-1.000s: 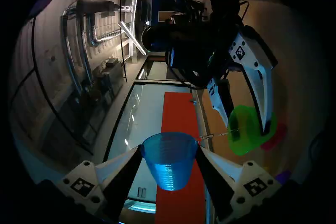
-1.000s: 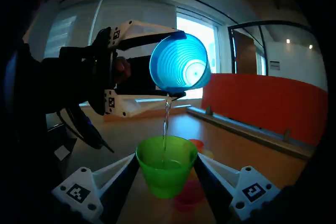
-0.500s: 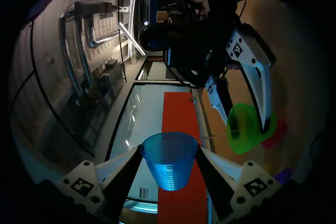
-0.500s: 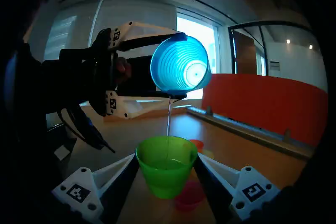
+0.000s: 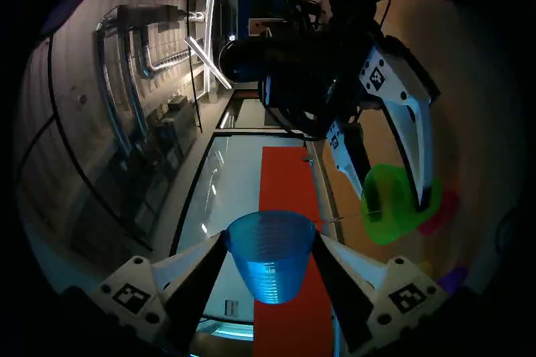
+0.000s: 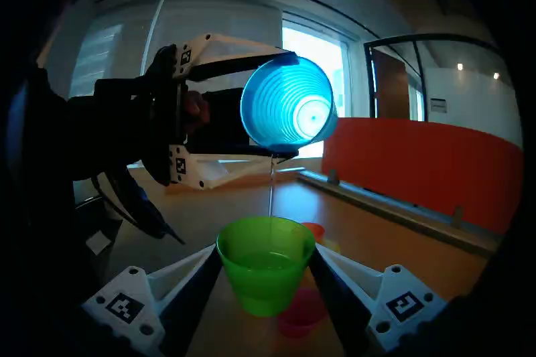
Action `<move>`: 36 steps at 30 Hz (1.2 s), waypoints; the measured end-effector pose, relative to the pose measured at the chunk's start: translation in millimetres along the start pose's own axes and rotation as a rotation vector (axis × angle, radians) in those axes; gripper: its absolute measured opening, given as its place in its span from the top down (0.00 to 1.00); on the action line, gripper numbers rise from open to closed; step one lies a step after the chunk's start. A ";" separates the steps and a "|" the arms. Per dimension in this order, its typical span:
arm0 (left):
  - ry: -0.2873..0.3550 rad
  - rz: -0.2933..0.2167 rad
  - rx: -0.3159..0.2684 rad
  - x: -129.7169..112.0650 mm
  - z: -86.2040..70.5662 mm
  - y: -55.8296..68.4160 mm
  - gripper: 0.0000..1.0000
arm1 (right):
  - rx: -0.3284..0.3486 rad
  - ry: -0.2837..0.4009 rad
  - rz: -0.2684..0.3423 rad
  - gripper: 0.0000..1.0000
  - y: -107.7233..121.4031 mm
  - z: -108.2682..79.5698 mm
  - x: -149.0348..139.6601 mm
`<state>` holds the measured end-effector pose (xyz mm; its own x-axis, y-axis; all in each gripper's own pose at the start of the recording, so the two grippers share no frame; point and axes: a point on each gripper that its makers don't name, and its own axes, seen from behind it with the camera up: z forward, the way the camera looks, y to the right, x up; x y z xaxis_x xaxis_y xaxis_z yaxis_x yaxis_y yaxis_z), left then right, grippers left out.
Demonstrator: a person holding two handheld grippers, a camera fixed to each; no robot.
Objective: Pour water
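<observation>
My left gripper (image 5: 269,260) is shut on a blue cup (image 5: 270,262), tipped on its side so its mouth faces the right gripper view as a blue cup (image 6: 288,104). A thin thread of water (image 6: 271,189) falls from its rim into a green cup (image 6: 265,272). My right gripper (image 6: 265,276) is shut on that green cup, holding it upright below the blue one with water inside. In the left gripper view the green cup (image 5: 388,204) sits between the other gripper's white fingers (image 5: 415,129).
A wooden table (image 6: 375,243) lies below, with a pink cup (image 6: 303,311) and an orange cup (image 6: 313,228) just behind the green one. An orange partition (image 6: 435,169) runs along the table's far right. A person's dark sleeve (image 6: 87,136) holds the left gripper.
The water stream has thinned from a thicker flow to a fine thread. Both cups and grippers have stayed almost where they were.
</observation>
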<state>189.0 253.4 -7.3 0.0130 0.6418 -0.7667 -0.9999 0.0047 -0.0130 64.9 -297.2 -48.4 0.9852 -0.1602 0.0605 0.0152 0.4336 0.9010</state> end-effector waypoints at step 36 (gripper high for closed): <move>-0.005 0.012 -0.003 -1.4 0.6 -0.2 0.12 | 0.002 -0.003 -0.006 0.10 -1.3 0.5 0.5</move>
<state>189.2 253.0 -5.8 0.0008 0.6456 -0.7637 -1.0000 -0.0053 -0.0055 65.3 -298.3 -49.3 0.9846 -0.1658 0.0560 0.0212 0.4311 0.9020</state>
